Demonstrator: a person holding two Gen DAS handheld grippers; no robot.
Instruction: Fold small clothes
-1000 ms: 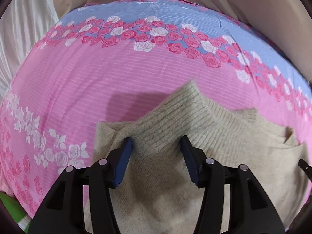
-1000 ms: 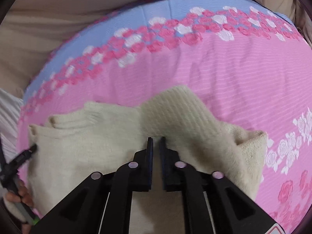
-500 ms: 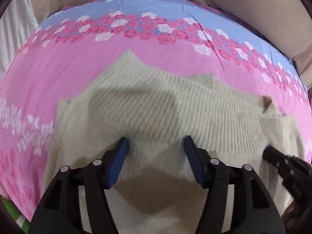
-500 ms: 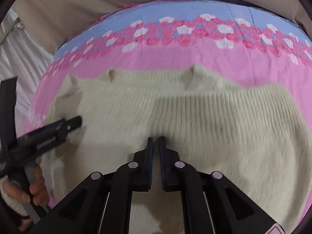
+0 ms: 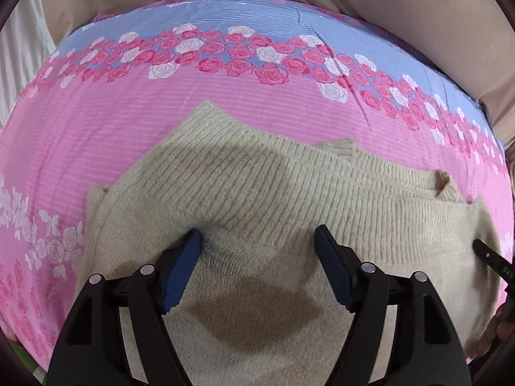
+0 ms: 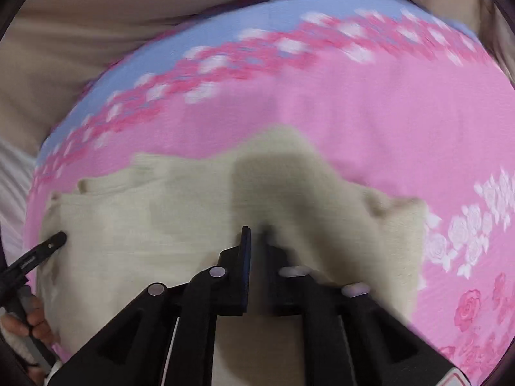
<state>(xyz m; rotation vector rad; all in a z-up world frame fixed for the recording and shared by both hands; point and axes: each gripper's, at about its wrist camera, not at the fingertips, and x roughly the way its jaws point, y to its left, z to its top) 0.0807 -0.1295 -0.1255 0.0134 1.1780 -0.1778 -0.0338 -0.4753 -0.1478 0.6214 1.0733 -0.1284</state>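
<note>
- Your left hand-held gripper [image 5: 257,241] points steeply down over the sweater [image 5: 273,199], jaws opening, pads clear of it.
- Your right hand-held gripper [image 6: 256,234] angles down, clamped tight; view blurred.
- Sweater lies on the bed [image 5: 96,135].

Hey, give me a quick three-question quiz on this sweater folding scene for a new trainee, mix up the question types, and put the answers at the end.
1. True or false: the beige knit sweater lies on a pink floral bedsheet.
2. Multiple choice: how do the left tongs stand? A) shut on the sweater B) apart and opening, pads off the knit C) out of view
3. Fill in: the right tongs are ____ over the sweater.

Key: 1 true. 2 B. 3 shut; the blur hides whether knit is pinched between them.
</note>
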